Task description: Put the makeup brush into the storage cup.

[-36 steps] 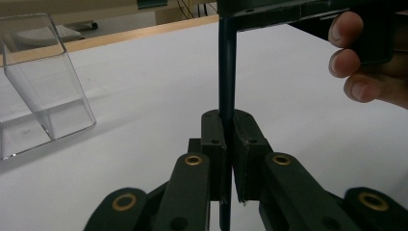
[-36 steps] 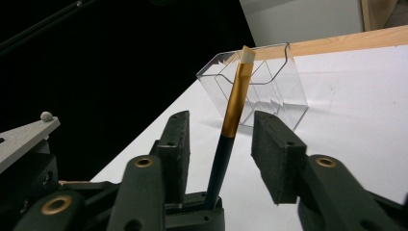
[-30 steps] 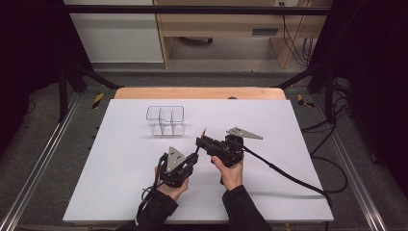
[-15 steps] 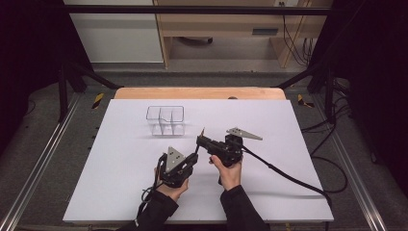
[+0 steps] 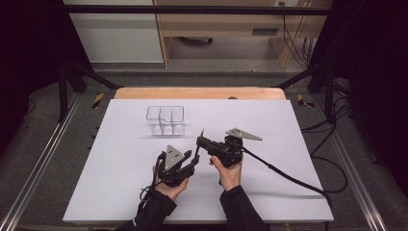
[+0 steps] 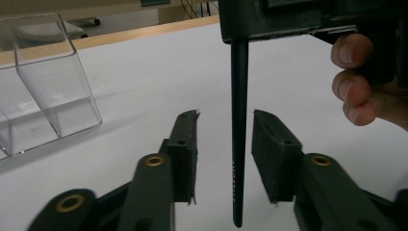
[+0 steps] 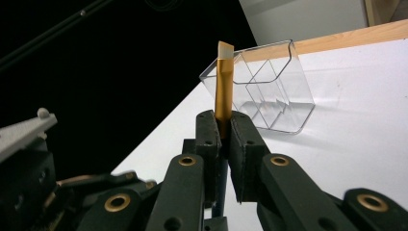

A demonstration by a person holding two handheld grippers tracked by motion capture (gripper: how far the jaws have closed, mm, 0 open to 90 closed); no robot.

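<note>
Makeup brush [image 7: 223, 82] clamped in right gripper [image 7: 222, 126] at the gold ferrule, bristles up, dark handle [image 6: 238, 134] hanging down between the pads [image 6: 272, 159] of left gripper [image 6: 226, 159]. Left jaws just opened, clear of the handle on both sides, nothing gripped. Long axis near upright. Clear divided organizer [image 5: 166, 120] stood well beyond the brush, toward the table's [image 5: 288, 192] far edge. Right hand alone carried the brush; probably next, a carry toward a compartment.
</note>
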